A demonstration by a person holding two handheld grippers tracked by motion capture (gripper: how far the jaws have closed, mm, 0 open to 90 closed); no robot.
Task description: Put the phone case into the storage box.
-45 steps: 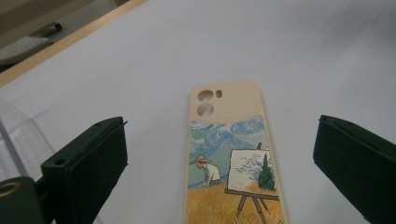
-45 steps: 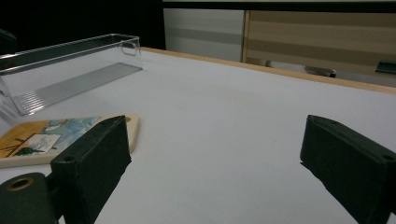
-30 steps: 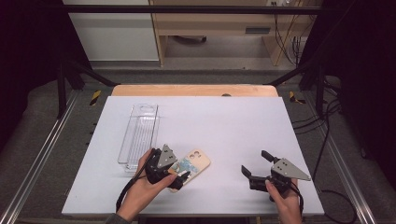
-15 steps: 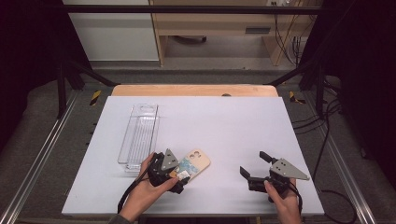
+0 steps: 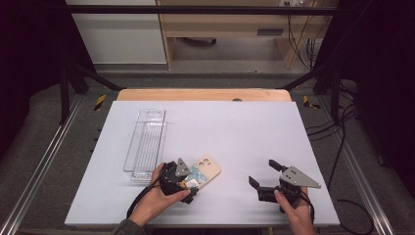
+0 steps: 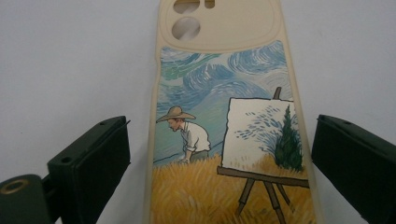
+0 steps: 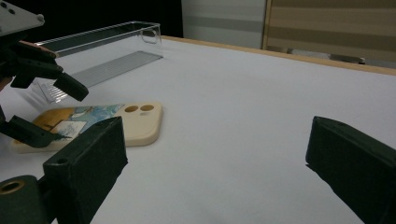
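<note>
- The clear plastic tray [image 5: 145, 144] lies at the left of the white surface [image 5: 244, 132]; its near end sits just beside the person's left hand [image 5: 155, 198].
- The left tongs [image 6: 219, 158] stand wide, one jaw on each side of the phone case [image 6: 229, 135], not yet touching it. The case lies flat, near the front edge, its painted side up.
- The step in hand looks like the grasp: the next move calls for closing on the case's long edges, likely to carry it to the tray.
- The case's near end is cut off in the left gripper view.
- The right tongs [image 5: 266, 176] hover wide and empty, well apart from the case.
</note>
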